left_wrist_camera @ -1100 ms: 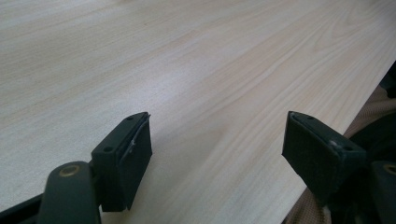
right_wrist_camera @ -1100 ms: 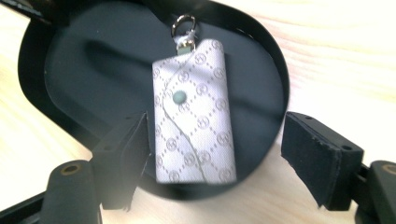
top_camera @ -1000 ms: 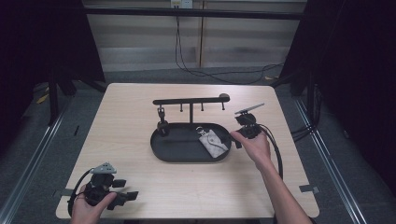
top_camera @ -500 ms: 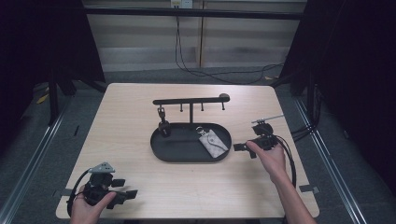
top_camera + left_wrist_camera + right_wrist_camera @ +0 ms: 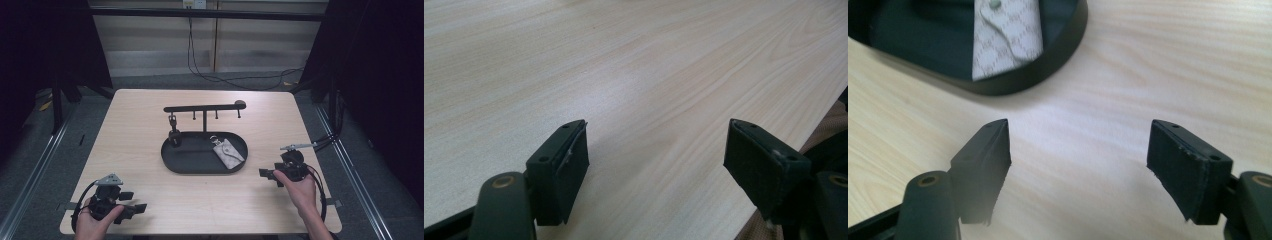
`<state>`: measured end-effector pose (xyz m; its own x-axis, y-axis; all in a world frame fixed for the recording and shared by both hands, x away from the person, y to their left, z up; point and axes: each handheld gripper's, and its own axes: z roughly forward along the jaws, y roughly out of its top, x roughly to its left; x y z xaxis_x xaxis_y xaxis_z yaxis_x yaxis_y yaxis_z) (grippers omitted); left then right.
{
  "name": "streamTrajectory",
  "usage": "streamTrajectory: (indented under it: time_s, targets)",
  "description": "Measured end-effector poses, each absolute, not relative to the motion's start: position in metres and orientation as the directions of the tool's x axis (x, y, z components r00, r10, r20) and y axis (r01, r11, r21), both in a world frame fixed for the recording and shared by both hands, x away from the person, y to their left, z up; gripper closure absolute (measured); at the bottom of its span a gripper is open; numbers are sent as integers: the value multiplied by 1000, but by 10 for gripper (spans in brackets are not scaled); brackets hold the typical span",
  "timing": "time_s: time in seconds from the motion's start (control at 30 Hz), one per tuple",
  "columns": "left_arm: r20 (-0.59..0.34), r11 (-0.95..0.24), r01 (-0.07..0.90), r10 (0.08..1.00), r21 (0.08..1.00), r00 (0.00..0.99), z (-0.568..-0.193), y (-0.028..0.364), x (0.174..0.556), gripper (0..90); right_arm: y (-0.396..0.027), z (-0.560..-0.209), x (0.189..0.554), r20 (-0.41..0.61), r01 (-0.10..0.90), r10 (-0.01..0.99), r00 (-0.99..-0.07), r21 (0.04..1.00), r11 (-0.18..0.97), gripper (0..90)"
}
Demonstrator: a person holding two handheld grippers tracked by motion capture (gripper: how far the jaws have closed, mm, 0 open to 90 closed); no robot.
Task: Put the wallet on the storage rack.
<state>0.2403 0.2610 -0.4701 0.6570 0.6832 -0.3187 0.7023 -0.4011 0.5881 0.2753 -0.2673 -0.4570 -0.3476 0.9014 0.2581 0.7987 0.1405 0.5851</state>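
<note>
A black oval tray (image 5: 168,161) sits mid-table with a grey patterned key pouch (image 5: 228,153) lying in its right half. A black rack (image 5: 204,108) with hooks rises from the tray, and a small dark item (image 5: 174,136) hangs at its left. My right gripper (image 5: 267,176) rests on the table right of the tray, pointing left, open; its jaws have just been closing a little with nothing between them. The right gripper view has the tray rim (image 5: 1048,70) and the pouch (image 5: 1008,35) beyond the gripper (image 5: 1078,170). My left gripper (image 5: 135,201) lies open and empty at the front left corner (image 5: 656,170).
Bare light wood tabletop (image 5: 130,130) surrounds the tray on all sides. A cable (image 5: 320,200) loops from the right gripper near the table's right edge. Dark floor and metal rails border the table.
My right gripper has pulled away from the tray's right end, moving right and toward the front edge. The left gripper has stayed put.
</note>
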Motion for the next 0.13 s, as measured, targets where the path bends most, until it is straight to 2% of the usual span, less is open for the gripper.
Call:
streamTrajectory:
  time_s: [0.13]
  targets:
    - [-325,-390,700,681,598,656,-470,261,240,257,-273,-464,261,247,784,906,-345,606,133,230]
